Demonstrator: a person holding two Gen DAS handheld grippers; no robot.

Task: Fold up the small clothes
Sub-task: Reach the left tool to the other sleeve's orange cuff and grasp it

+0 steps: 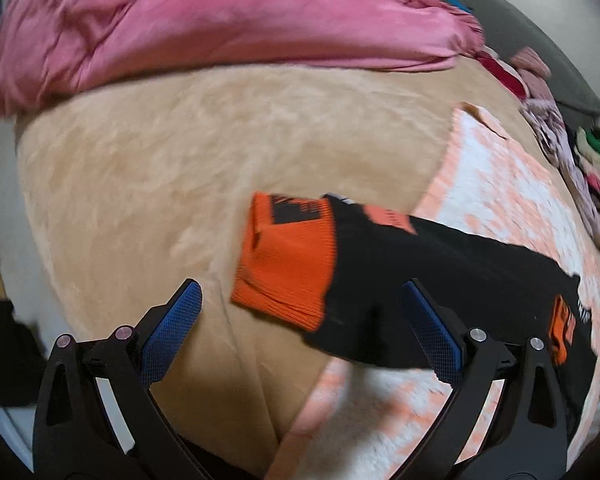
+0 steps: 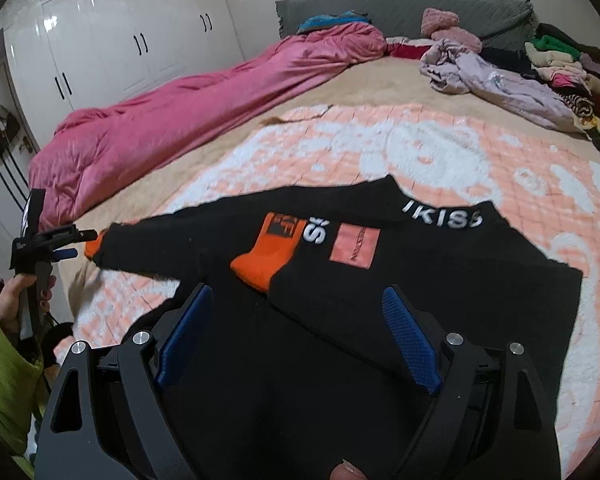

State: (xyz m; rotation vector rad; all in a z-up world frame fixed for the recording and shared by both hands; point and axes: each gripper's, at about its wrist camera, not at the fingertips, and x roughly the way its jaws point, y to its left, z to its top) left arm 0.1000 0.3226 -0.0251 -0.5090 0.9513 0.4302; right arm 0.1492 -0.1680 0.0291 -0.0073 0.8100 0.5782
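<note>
A black sweater (image 2: 400, 280) with orange cuffs and white lettering lies flat on a peach-and-white blanket (image 2: 380, 148) on the bed. One sleeve is folded across the chest, its orange cuff (image 2: 260, 260) near the middle. The other sleeve stretches left; its orange cuff (image 1: 288, 264) lies on the tan bedsheet (image 1: 180, 160). My left gripper (image 1: 300, 304) is open, its blue pads either side of that cuff and just short of it. It also shows in the right wrist view (image 2: 74, 244). My right gripper (image 2: 300, 300) is open and empty above the sweater's lower body.
A pink quilt (image 2: 180, 112) lies along the bed's far left side. Piles of clothes (image 2: 500, 80) fill the far right by the grey headboard (image 2: 380, 4). White wardrobes (image 2: 120, 40) stand beyond the bed.
</note>
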